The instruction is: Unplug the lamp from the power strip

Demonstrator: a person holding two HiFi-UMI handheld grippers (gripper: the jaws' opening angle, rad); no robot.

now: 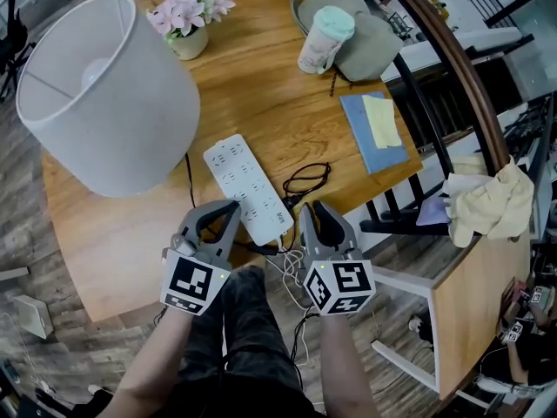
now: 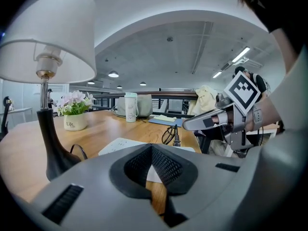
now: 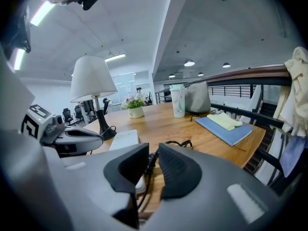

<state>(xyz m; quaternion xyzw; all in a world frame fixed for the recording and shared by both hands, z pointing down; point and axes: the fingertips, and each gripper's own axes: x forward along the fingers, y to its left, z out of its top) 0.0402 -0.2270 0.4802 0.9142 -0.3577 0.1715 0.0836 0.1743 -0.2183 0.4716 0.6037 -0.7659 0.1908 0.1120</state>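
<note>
The lamp (image 1: pixel 104 94), with a white shade, stands at the left of the wooden table (image 1: pixel 261 94). Its black cord runs toward the white power strip (image 1: pixel 244 185), which lies in the middle. A black plug (image 1: pixel 291 204) sits at the strip's near end, its cord looped just beyond. My left gripper (image 1: pixel 233 207) is shut and empty at the strip's near left side. My right gripper (image 1: pixel 306 209) is at the plug; its jaws stand a little apart, and the plug (image 3: pixel 150 165) and cord show in the narrow gap without the pads pressing on them.
A flower pot (image 1: pixel 187 20), a lidded cup (image 1: pixel 324 37) and a grey bag (image 1: pixel 370 37) stand at the far side. A blue notebook (image 1: pixel 374 133) lies at the right edge. Black chairs (image 1: pixel 409 216) stand to the right. White cables (image 1: pixel 291 273) hang off the near edge.
</note>
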